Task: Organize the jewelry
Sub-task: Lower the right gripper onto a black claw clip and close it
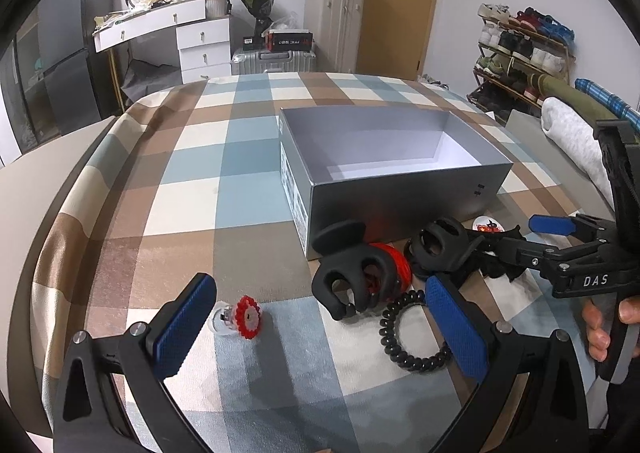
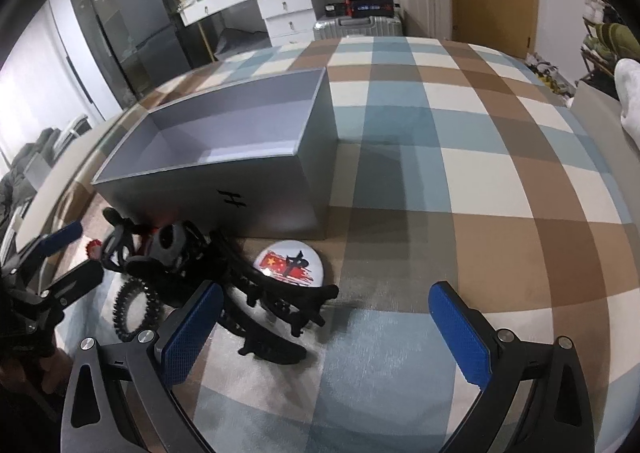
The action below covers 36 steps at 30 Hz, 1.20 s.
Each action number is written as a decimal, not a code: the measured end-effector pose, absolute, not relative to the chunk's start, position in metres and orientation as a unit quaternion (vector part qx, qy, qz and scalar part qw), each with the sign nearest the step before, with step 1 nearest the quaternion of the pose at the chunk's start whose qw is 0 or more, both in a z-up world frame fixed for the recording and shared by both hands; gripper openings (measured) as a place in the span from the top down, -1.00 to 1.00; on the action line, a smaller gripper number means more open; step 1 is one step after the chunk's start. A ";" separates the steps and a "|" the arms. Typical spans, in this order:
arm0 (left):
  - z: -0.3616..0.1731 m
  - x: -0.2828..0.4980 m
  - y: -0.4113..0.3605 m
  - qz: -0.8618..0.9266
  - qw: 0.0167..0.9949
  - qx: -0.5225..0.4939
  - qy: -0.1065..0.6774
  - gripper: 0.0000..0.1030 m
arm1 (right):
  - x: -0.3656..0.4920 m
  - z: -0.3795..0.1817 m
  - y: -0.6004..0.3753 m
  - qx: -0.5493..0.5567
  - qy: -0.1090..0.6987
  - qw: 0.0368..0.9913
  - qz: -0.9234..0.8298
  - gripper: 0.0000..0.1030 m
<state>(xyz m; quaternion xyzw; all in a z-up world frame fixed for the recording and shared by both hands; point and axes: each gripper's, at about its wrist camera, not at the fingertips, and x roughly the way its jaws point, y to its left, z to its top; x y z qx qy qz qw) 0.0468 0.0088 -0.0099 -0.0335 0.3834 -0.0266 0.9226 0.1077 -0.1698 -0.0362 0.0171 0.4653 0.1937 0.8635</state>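
Barely started: box point(image 1: 400, 189) empty, all bits on the bedspread point(image 1: 192, 157).

My left gripper point(image 1: 320, 333) gapes wide, holding nothing; my right gripper point(image 2: 324, 337) wide too, empty. From left cam: claw clip point(image 1: 352, 277) at 12 o'clock, coil hair tie point(image 1: 412, 329) at 2, red flower ring point(image 1: 244, 315) at 10, badge point(image 2: 290, 263) near box front. Everything left to go in, I reckon.
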 end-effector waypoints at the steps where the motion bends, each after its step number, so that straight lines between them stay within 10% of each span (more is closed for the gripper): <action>1: -0.011 0.047 0.008 -0.028 0.922 -0.032 0.385 -0.98 | 0.108 -0.037 -0.170 0.008 0.467 0.864 0.189 -1.00; 36: -0.011 0.047 0.005 -0.028 0.922 -0.024 0.386 -0.98 | 0.115 -0.038 -0.156 -0.004 0.461 0.860 0.218 -0.99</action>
